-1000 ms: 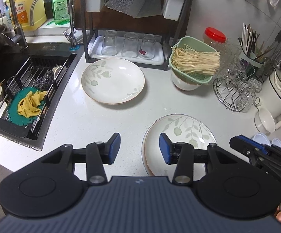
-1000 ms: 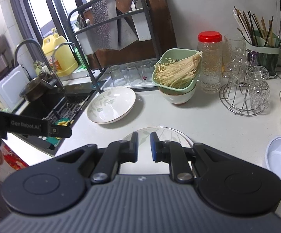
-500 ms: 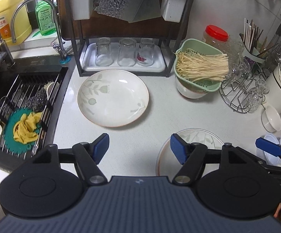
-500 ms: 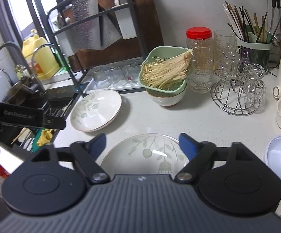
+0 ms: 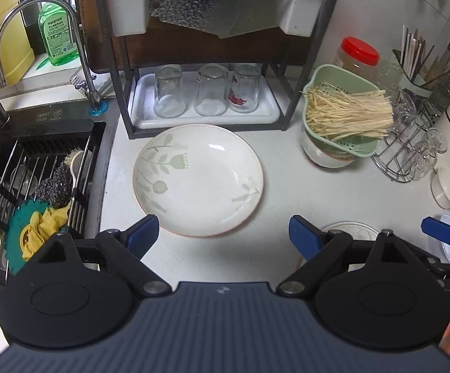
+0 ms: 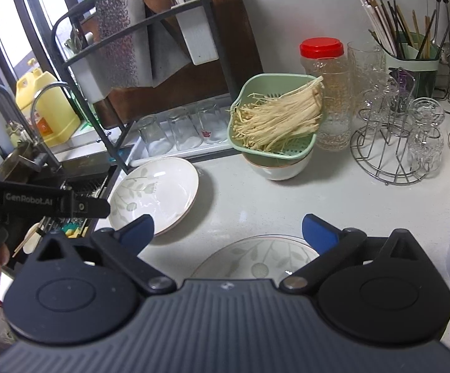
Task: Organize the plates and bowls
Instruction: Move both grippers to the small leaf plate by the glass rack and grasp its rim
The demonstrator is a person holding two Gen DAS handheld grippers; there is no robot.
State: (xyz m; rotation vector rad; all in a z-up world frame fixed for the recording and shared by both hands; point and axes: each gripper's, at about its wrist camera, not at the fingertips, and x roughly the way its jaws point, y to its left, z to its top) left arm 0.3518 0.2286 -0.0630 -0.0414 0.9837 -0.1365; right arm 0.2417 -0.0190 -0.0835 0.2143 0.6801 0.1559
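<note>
from the left wrist we look into the sink (image 5: 38,168), at nine o'clock, where a wire rack holds steel wool, a brush and a yellow cloth (image 5: 46,223) on a green mat; the right wrist shows only its edge, but gives us the whole chopstick holder (image 6: 411,62) at one o'clock. the green colander (image 5: 343,118) sits in a white bowl (image 6: 274,168) and carries a bundle of enoki mushrooms (image 6: 277,118); the white tray (image 5: 206,115) under the black rack holds three upturned glasses. our left gripper (image 5: 221,236) has its jaws opening with nothing between them, just short of the far plate (image 5: 198,180), a shallow cream dish with pale green leaves and a thin reddish rim, lying flat at twelve o'clock near the tray. our right gripper (image 6: 228,233) is opening too (also empty), above the near plate (image 6: 256,258), same pattern, half hidden at six o'clock.
</note>
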